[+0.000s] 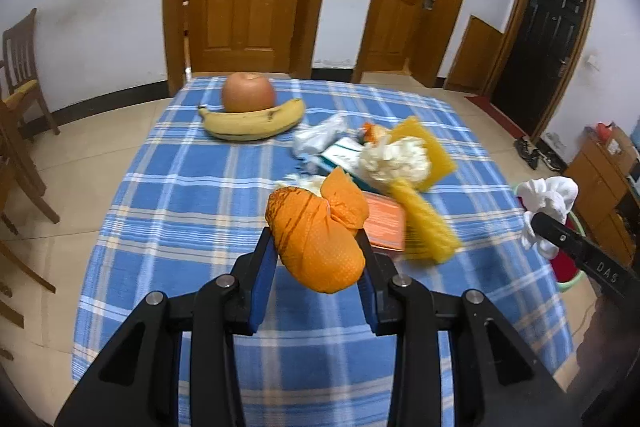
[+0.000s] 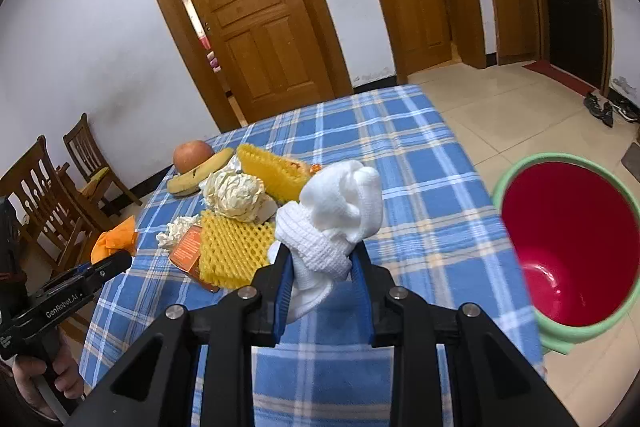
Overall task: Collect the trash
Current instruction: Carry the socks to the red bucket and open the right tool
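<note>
Bin [image 2: 520,183] at three o'clock looked empty; each hand-held gripper clamped one wad, orange [image 1: 320,247] left, white [image 2: 332,223] right; more litter [image 2: 232,251] remained on the desk [image 2: 420,227].

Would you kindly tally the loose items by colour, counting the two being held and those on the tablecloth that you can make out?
Orange: 2, held cloth bundle, card
White: 2, held sock, crumpled paper
Yellow: 3, foam nets, banana
Reddish: 1, apple
Total: 8
</note>
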